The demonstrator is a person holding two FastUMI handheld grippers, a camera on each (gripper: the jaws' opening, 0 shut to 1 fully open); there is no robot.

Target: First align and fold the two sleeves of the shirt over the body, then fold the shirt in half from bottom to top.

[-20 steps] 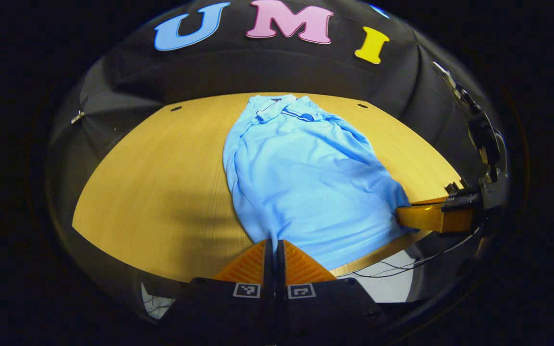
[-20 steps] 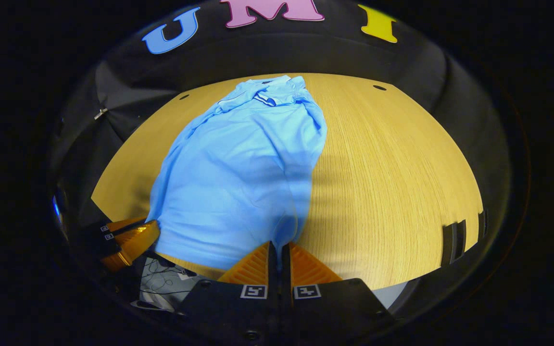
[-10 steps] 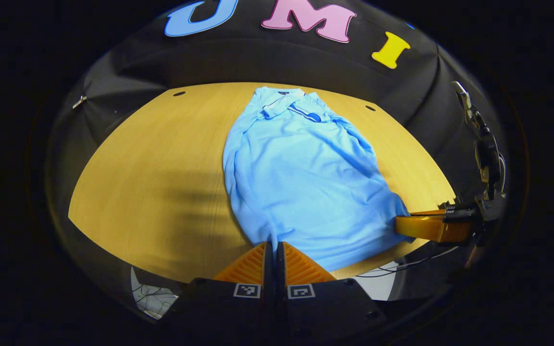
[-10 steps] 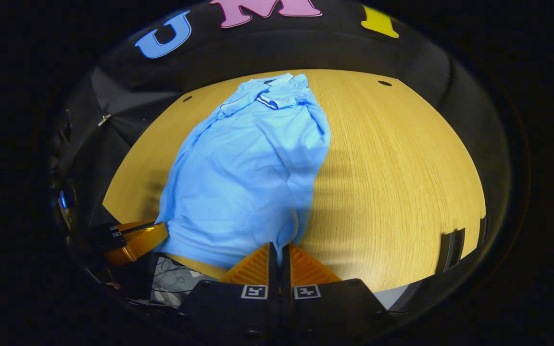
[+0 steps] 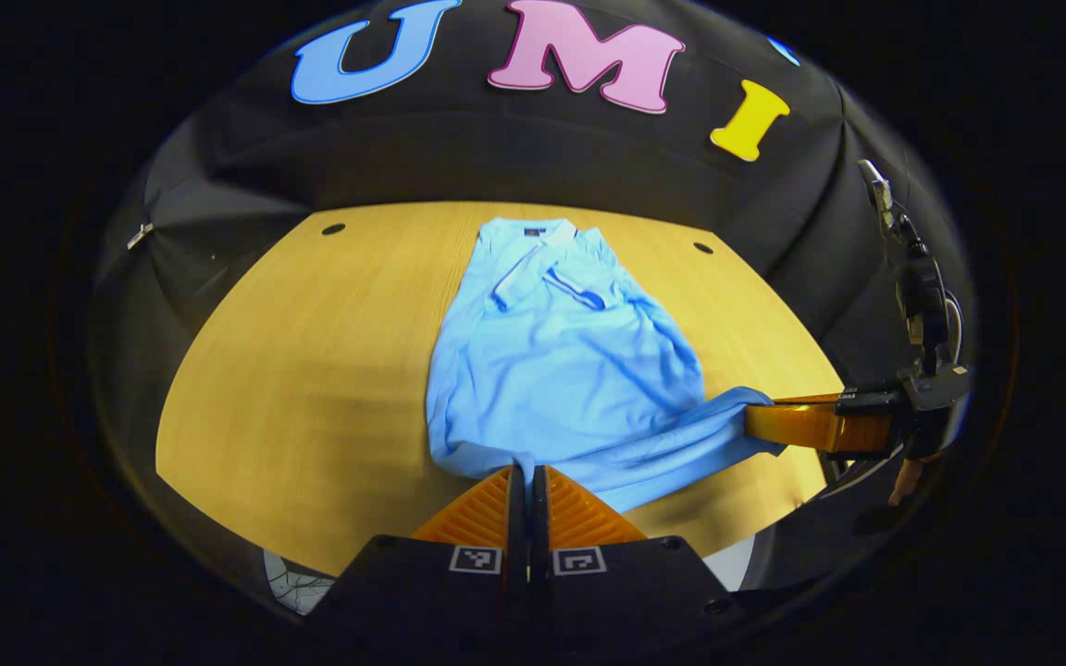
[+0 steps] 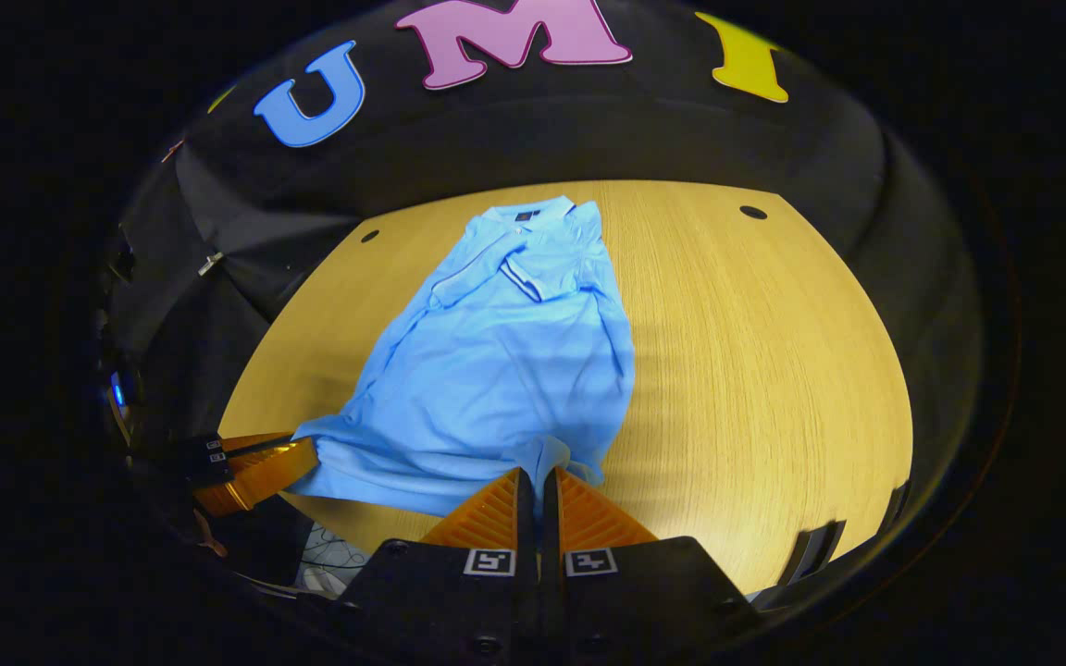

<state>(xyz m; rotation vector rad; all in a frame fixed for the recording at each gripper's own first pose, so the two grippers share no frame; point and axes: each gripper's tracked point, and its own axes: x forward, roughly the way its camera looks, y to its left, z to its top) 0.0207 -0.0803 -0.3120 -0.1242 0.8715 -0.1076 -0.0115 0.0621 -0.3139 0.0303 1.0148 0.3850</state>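
Light wood table [image 5: 292, 370]: the light blue polo shirt [image 5: 561, 370] lies on it, collar at the far edge. Versus a second ago, the shirt's bottom hem is lifted off the table's near edge and carried toward the collar. Left gripper [image 5: 526, 481] pinches one hem corner, fingers pressed together; right gripper [image 6: 535, 486] pinches the other corner likewise.

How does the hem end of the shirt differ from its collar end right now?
The hem is lifted off the table and bunched, with the left gripper and right gripper each pinching a corner; the collar lies flat at the far edge, untouched. Both ends are light blue.
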